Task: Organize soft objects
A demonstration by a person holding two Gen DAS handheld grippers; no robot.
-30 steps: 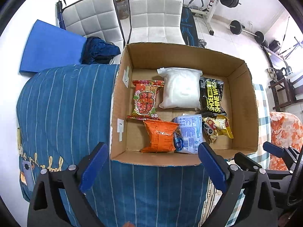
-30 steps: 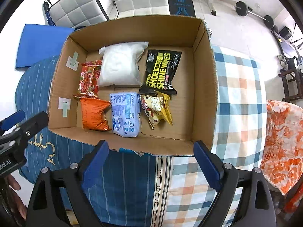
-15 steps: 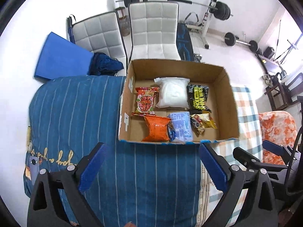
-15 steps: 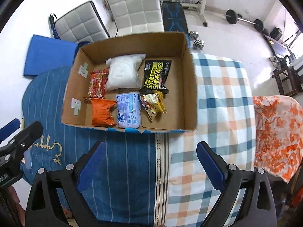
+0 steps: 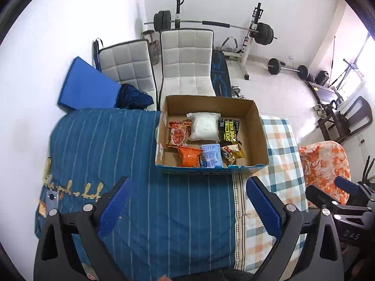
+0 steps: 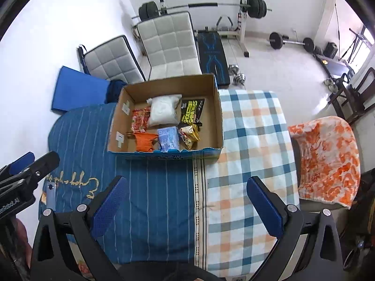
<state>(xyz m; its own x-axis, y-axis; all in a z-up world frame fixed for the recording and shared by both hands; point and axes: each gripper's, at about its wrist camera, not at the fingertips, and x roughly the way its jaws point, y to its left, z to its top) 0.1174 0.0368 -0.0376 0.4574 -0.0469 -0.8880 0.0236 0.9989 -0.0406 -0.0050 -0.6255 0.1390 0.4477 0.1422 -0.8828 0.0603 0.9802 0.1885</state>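
Note:
An open cardboard box (image 5: 259, 131) (image 6: 218, 114) stands on the bed. Inside lie a white pouch (image 5: 203, 130) (image 6: 163, 111), a black shoe-wipes pack (image 5: 228, 130) (image 6: 191, 112), a red snack bag (image 5: 179, 134) (image 6: 140, 121), an orange bag (image 5: 189, 157) (image 6: 144, 141), a light blue pack (image 5: 211, 155) (image 6: 168, 138) and a yellow bag (image 5: 232, 152) (image 6: 189, 135). My left gripper (image 5: 188, 205) is open and empty, well back from the box over the blue blanket (image 5: 105, 145). My right gripper (image 6: 186, 203) is open and empty too, back from the box.
A checked sheet (image 6: 253, 145) covers the bed's right part. An orange-patterned cloth (image 6: 328, 157) lies on a seat to the right. Two grey padded chairs (image 5: 187, 63) and a blue mat (image 5: 86, 86) stand behind the bed. Weight equipment (image 5: 257, 30) is by the far wall.
Both grippers have pulled back and up from the box, which now looks smaller and farther. Both stay open and empty. The box contents have not moved.

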